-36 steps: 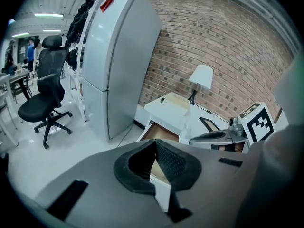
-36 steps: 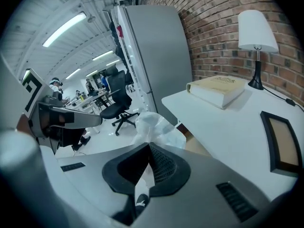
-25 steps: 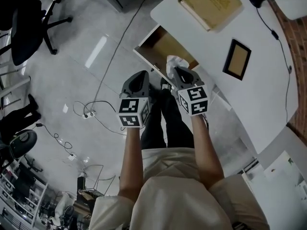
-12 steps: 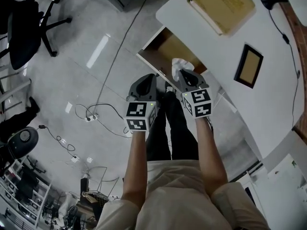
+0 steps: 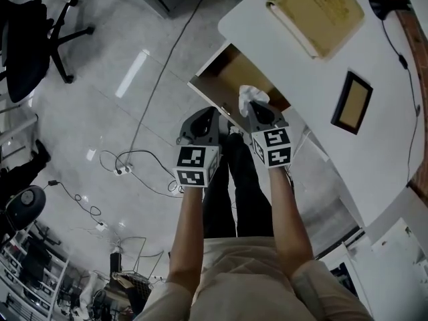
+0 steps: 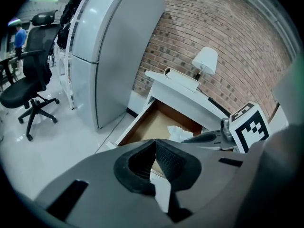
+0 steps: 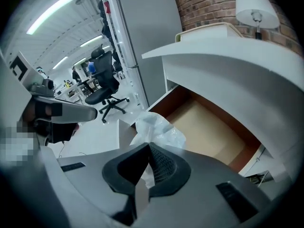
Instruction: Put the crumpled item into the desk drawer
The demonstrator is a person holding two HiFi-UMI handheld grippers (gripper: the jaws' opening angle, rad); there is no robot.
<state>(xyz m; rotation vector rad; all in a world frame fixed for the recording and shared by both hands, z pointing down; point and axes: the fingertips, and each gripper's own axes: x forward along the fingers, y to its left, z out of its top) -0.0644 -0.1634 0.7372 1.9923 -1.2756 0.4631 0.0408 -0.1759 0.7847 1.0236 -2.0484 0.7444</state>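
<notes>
We see the right claw [image 5: 255, 107] pinching the crumpled white wad [image 5: 250, 95]. The wad sticks out past the claw tips, up over the front part of the open desk drawer [image 5: 224, 69], not resting inside it. The drawer has a brown wooden bottom and is pulled out from under the white counter [image 5: 281, 55]. The left claw [image 5: 206, 118] is pressed together with nothing in it, just left of the right claw, at the drawer's front edge over the floor. On the counter are a tan book [image 5: 317, 12] and, right of it, a framed picture [image 5: 352, 102]. A black office chair [image 5: 30, 42] stands far left.
</notes>
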